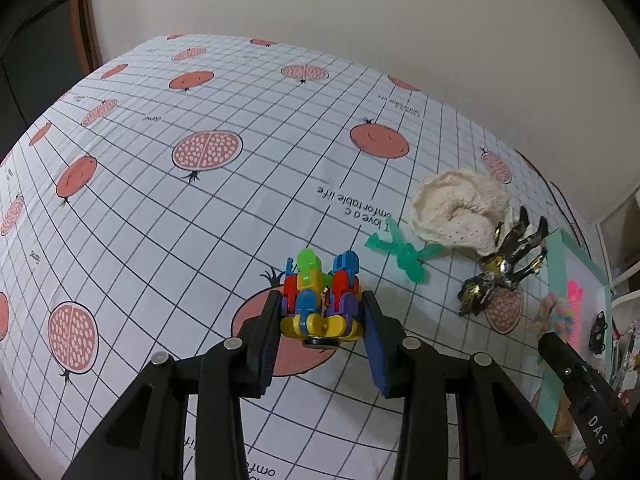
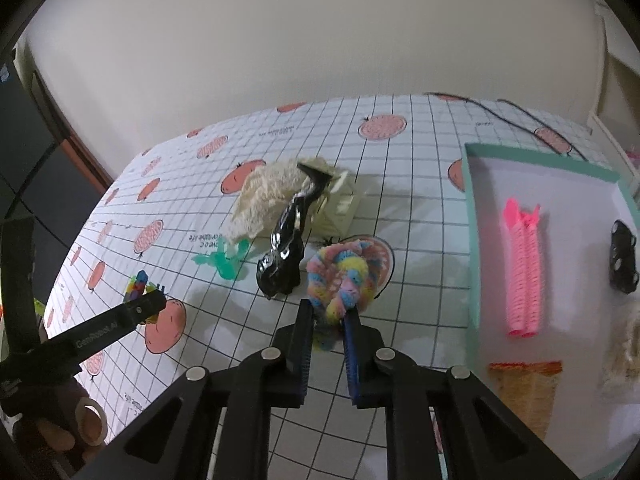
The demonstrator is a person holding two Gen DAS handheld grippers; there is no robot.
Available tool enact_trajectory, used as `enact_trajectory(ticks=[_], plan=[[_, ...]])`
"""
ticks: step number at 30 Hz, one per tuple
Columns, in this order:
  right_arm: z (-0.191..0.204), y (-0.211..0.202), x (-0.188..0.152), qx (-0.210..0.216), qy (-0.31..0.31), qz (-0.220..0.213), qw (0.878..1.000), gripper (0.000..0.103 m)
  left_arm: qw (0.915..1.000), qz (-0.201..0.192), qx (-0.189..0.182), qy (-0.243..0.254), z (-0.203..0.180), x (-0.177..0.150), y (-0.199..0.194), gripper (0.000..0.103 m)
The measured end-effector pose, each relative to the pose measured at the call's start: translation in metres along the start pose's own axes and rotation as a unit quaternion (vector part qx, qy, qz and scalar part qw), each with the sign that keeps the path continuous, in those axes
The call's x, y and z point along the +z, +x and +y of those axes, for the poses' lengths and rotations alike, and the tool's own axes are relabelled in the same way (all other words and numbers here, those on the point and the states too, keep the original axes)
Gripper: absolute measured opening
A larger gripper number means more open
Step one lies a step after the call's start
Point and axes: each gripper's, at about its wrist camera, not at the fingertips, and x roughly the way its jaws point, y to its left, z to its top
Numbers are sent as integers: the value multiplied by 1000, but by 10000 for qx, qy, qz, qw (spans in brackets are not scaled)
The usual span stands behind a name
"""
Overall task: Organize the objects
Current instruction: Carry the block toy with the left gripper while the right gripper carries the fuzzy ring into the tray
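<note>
The left gripper (image 1: 322, 312) has its two fingers on each side of a little toy made of bright plastic pieces (image 1: 322, 300), and they look like they are squeezing it. The toy sits on the tablecloth (image 1: 160, 208), on top of a printed red fruit. Just past it lies a small green clip (image 1: 404, 256). Next comes a shiny black and gold clip (image 1: 496, 276), and behind that a fluffy cream scrunchie (image 1: 460, 212).

The right gripper (image 2: 328, 320) pinches the near end of a fuzzy rainbow hair tie (image 2: 344, 276). The black clip and the cream scrunchie are close behind it (quite crowded there). A pale box (image 2: 340, 204) sits under the back of that pile.

To the right is a green tray (image 2: 472, 240). Inside it are a pink hair roller (image 2: 522, 276), a small black thing (image 2: 623, 256), and an orange woven piece (image 2: 524, 392).
</note>
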Motion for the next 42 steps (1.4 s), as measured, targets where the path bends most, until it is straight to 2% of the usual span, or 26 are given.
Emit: enact_trajectory(ticks=[4, 11, 15, 19, 25, 31, 42], plan=[[-3, -17, 6, 5, 33, -182, 9998, 15, 9998, -151, -101, -12, -8, 4, -15, 40], [-29, -55, 22, 47, 408, -607, 9973, 15, 9966, -548, -564, 237, -45, 13, -52, 40], [-46, -70, 28, -131, 560, -769, 9954, 15, 9927, -623, -938, 435, -76, 12, -69, 40], [-62, -85, 33, -314, 604, -901, 9936, 15, 9883, -700, -1132, 749, -108, 7, -80, 40], [-87, -105, 35, -542, 541, -1051, 9915, 15, 9809, -617, -1422, 1179, -150, -2, -84, 40], [-111, -115, 37, -718, 606, -1080, 9897, 15, 9744, -561, -1550, 1529, -184, -12, -83, 40], [-142, -92, 44, -888, 855, -770, 9894, 16, 9657, -290, -1757, 1892, -234, -18, -54, 40]])
